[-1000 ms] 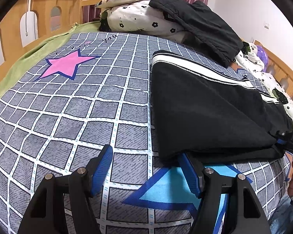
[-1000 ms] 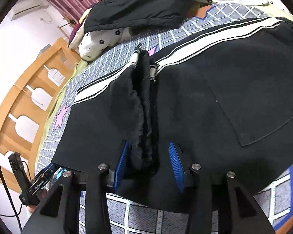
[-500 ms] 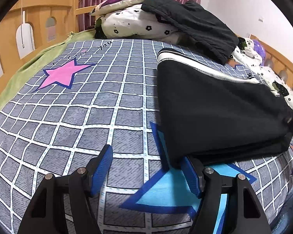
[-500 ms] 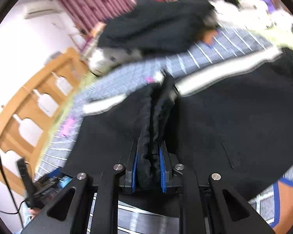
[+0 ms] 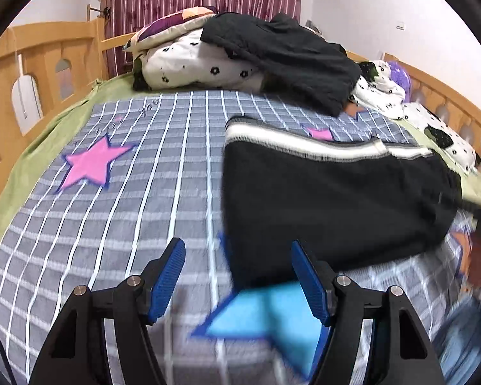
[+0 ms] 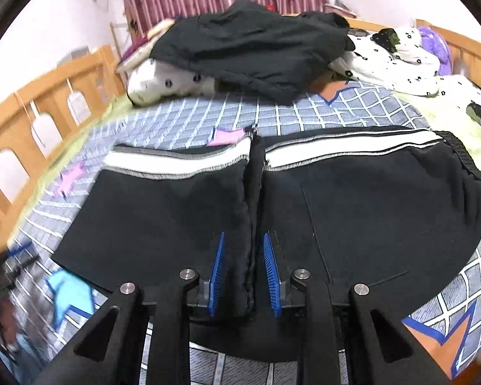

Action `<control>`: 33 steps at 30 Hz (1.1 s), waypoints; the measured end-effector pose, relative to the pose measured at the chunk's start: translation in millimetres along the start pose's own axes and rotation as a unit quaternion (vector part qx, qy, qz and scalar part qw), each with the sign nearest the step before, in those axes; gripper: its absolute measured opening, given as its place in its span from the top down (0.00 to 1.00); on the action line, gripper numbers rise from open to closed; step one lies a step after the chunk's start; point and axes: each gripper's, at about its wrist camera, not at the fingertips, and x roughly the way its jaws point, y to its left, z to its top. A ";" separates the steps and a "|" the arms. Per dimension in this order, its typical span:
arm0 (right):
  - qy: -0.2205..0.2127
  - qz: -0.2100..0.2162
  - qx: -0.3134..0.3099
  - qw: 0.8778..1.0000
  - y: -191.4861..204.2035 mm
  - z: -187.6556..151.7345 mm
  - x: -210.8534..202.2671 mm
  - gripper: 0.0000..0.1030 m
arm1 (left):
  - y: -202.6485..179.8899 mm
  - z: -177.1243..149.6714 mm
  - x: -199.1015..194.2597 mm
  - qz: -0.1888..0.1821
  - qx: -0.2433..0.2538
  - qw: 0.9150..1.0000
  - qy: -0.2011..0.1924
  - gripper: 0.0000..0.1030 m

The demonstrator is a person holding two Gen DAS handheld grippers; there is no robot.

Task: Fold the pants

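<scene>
- The black track pants (image 6: 352,211) with the white side stripe lie folded on the checked star bedsheet (image 5: 118,192), toward its near edge. We think they lie flat there so that one more fold can be made without wrinkles.
- Our right gripper (image 6: 244,272) has a ridge of the pants fabric between its blue pads (image 6: 217,269). The jaws were closing and have just opened again a little. In the right wrist view a small gap shows on each side of the ridge, so we judge that the pads do not press it now.
- We suppose the ridge is where the hem meets the waist part.
- Our left gripper (image 5: 237,284) hangs above the sheet just beside the near left corner of the pants. Its fingers (image 5: 166,276) stand moderately wide and hold nothing.
- A dark jacket (image 5: 285,61) lies on the pillows at the far edge, well apart.
</scene>
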 end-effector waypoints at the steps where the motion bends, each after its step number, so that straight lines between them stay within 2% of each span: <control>1: 0.015 -0.002 0.000 1.000 -0.4 -4.8 9.0 0.76 | -2.8 5.3 6.5 0.002 0.001 1.000 0.002 0.35; 4: 0.067 0.001 0.004 0.998 -6.6 -24.1 34.5 0.77 | -9.6 5.7 40.2 0.017 0.005 0.999 0.040 0.35; 6: 0.061 0.003 -0.005 0.998 -4.1 -20.0 26.9 0.76 | -12.6 -9.0 63.2 0.033 0.016 0.997 0.075 0.34; 8: 0.043 0.017 -0.005 0.999 -3.6 -5.4 16.8 0.75 | -11.8 -16.9 64.2 0.029 0.014 0.997 0.068 0.34; 9: 0.030 0.024 -0.003 0.999 -3.9 1.4 12.4 0.68 | -10.0 -17.0 61.2 0.024 0.009 0.998 0.065 0.34; 10: 0.017 0.030 -0.003 0.999 -2.7 16.1 11.1 0.53 | -7.3 -15.4 58.6 0.016 0.004 0.998 0.067 0.34; 12: 0.009 0.039 -0.010 0.999 0.2 38.8 19.2 0.44 | -0.6 -12.5 54.2 0.008 -0.007 0.998 0.065 0.34; 15: 0.006 0.031 -0.024 0.999 3.7 73.4 46.7 0.44 | 10.3 -10.3 47.7 0.022 -0.012 0.998 0.058 0.34; 17: 0.037 0.029 -0.022 0.999 2.8 88.4 81.3 0.44 | 19.1 -9.8 45.1 0.025 -0.022 0.998 0.056 0.34; 18: 0.060 0.028 -0.022 0.998 1.8 92.2 98.6 0.50 | 23.4 -8.3 45.1 0.026 -0.029 0.998 0.055 0.34; 19: 0.089 0.027 -0.024 0.995 1.0 93.9 118.8 0.73 | 27.4 -7.4 45.4 0.025 -0.035 0.998 0.054 0.34; 20: 0.116 0.027 -0.038 0.992 2.9 92.9 134.9 0.80 | 30.4 -5.8 46.3 0.025 -0.041 0.997 0.053 0.35; 21: 0.119 0.016 -0.069 0.990 8.5 91.4 141.4 0.84 | 33.4 -3.5 47.2 0.026 -0.046 0.997 0.052 0.35; 22: 0.101 0.013 -0.102 0.990 13.7 93.7 138.5 0.85 | 35.3 -0.7 47.9 0.026 -0.049 0.997 0.049 0.35; 23: 0.071 0.016 -0.106 0.992 12.6 98.6 129.0 0.85 | 35.6 2.3 48.0 0.025 -0.049 0.997 0.045 0.35; 25: 0.038 0.050 -0.046 0.997 -4.3 106.9 115.8 0.85 | 34.7 8.8 49.8 0.019 -0.048 0.998 0.042 0.35; 27: 0.067 0.043 -0.041 0.996 -7.3 105.1 128.0 0.83 | 33.7 13.7 54.3 0.009 -0.051 0.998 0.048 0.35; 28: 0.088 0.020 -0.069 0.994 -2.7 97.5 140.3 0.81 | 32.8 15.8 56.9 0.003 -0.055 0.997 0.048 0.35; 31: 0.080 -0.014 -0.121 0.989 11.0 86.6 138.4 0.74 | 31.0 18.5 64.1 0.009 -0.066 0.996 0.062 0.35; 33: 0.097 -0.012 -0.113 0.989 7.6 88.0 129.2 0.71 | 31.3 19.9 67.3 0.004 -0.074 0.995 0.068 0.35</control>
